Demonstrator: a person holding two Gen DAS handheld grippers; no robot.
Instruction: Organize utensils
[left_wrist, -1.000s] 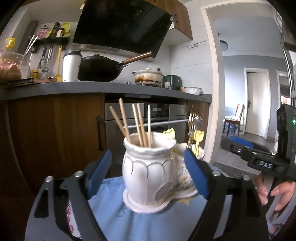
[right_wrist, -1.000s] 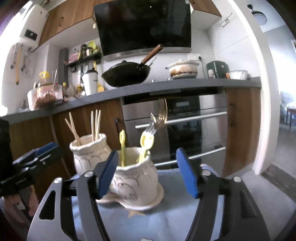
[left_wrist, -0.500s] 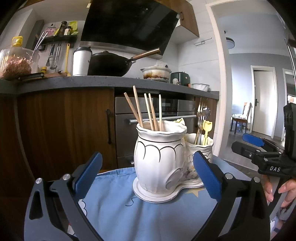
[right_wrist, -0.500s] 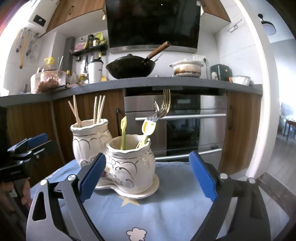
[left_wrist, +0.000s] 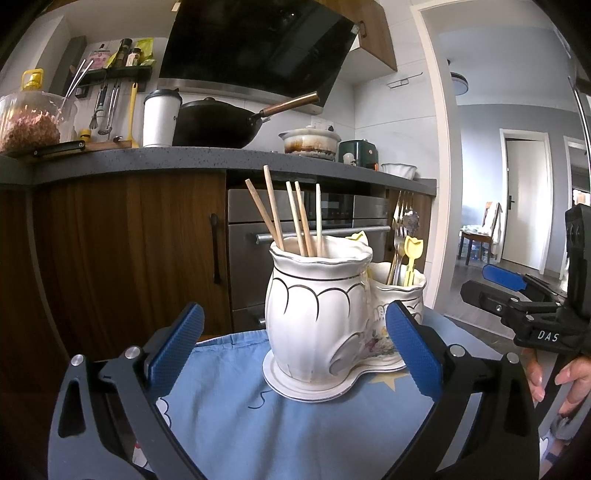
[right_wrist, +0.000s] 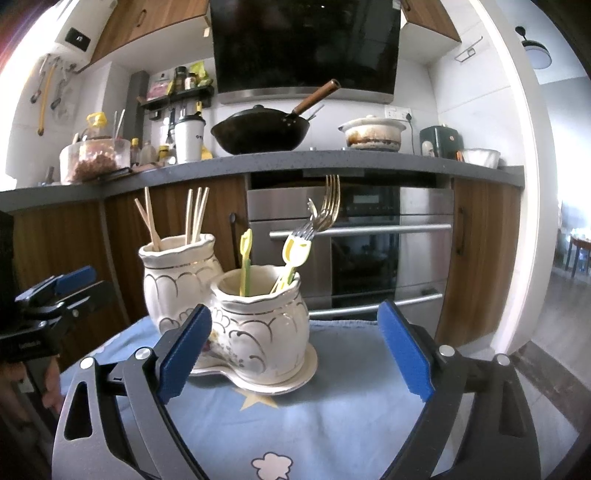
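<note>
Your left gripper (left_wrist: 293, 343) stands wide apart and grips nothing; the tall jar (left_wrist: 317, 314) sits between and beyond its blue pads, at centre frame, untouched. Your right gripper (right_wrist: 295, 347) is likewise spread and empty, with the short jar (right_wrist: 260, 325) just beyond its left pad.

Both jars share one white base plate (right_wrist: 295, 382) on a blue cloth (right_wrist: 332, 424). Chopsticks (left_wrist: 295, 218) lean out of the tall jar. Forks (right_wrist: 321, 218) and yellow picks (right_wrist: 295, 253) stand in the short one.

Behind them runs a dark counter (left_wrist: 221, 157) carrying a wok (left_wrist: 218, 123), a white cup (left_wrist: 160, 118) and a stained pot (left_wrist: 310, 140), with an oven (right_wrist: 369, 243) beneath.

In your left view the tall jar hides most of the short one, and your right gripper shows at the right edge with your hand (left_wrist: 554, 380) under it. Only that view shows the doorway (left_wrist: 524, 199) at right. Your right view shows both jars side by side, the fork tines clearly, and your left gripper at the left edge.
</note>
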